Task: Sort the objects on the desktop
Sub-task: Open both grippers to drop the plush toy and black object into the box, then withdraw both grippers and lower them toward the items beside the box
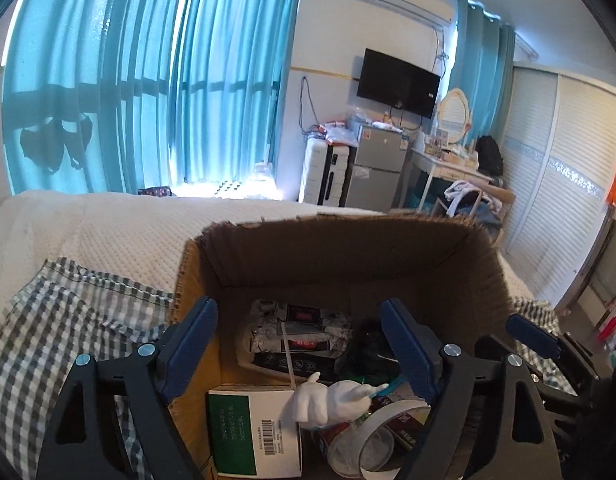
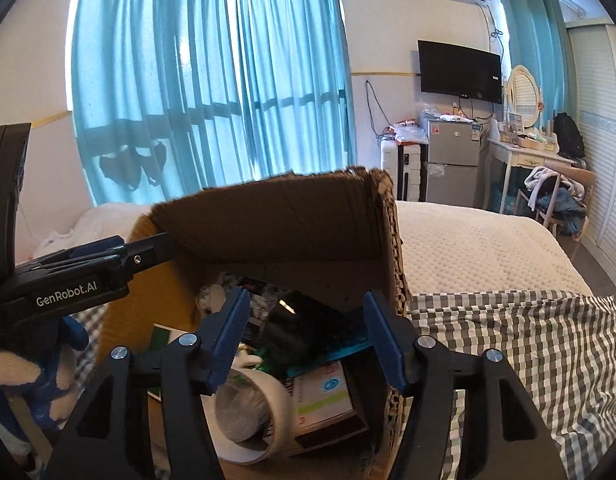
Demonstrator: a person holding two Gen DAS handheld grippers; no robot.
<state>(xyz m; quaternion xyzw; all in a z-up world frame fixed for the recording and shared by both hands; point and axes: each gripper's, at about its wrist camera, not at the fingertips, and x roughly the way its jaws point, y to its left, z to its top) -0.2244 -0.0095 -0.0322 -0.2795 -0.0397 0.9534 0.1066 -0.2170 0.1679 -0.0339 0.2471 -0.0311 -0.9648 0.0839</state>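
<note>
A brown cardboard box (image 1: 340, 252) (image 2: 283, 216) stands on a checked cloth and holds several sorted things. In the left wrist view I see a green and white carton (image 1: 251, 428), a white figurine (image 1: 328, 400), a tape roll (image 1: 372, 436) and a dark printed packet (image 1: 295, 340). The right wrist view shows the tape roll (image 2: 263, 412), a small white box (image 2: 324, 396) and a black object (image 2: 295, 324). My left gripper (image 1: 299, 344) hovers open over the box with nothing between its fingers. My right gripper (image 2: 308, 336) is open above the box too, empty.
The grey checked cloth (image 1: 67, 320) (image 2: 528, 340) lies on a white bed (image 1: 119, 232) (image 2: 468, 236). The other gripper (image 2: 79, 276) and a gloved hand (image 2: 19, 380) sit at the left of the right wrist view. Blue curtains, a fridge (image 1: 380, 164), a desk and a wardrobe stand beyond.
</note>
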